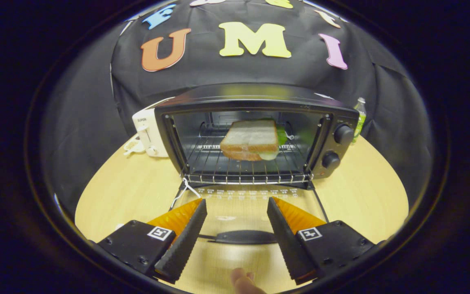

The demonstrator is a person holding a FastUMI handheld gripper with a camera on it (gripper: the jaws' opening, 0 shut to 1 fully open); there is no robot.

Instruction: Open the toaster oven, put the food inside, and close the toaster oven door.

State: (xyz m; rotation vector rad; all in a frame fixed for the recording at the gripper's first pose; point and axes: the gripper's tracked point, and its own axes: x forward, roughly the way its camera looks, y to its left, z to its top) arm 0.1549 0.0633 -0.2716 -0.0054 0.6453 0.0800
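A black toaster oven (333, 122) stands on the wooden table, beyond my fingers. Its glass door (243, 204) lies folded down flat toward me, and the door's dark handle (243, 237) runs across between my two fingers. On the wire rack (214, 165) inside rests a sandwich (250, 139) of white bread with green lettuce at its back. My gripper (237, 208) is open, its fingers spread wide above the lowered door and holding nothing.
A white appliance (147, 134) stands against the oven's left side. A green bottle (359, 116) stands behind the oven's right corner. Two black knobs (338, 145) sit on the oven's right panel. A fingertip (243, 281) shows below the fingers. Bare tabletop (129, 192) lies on both sides.
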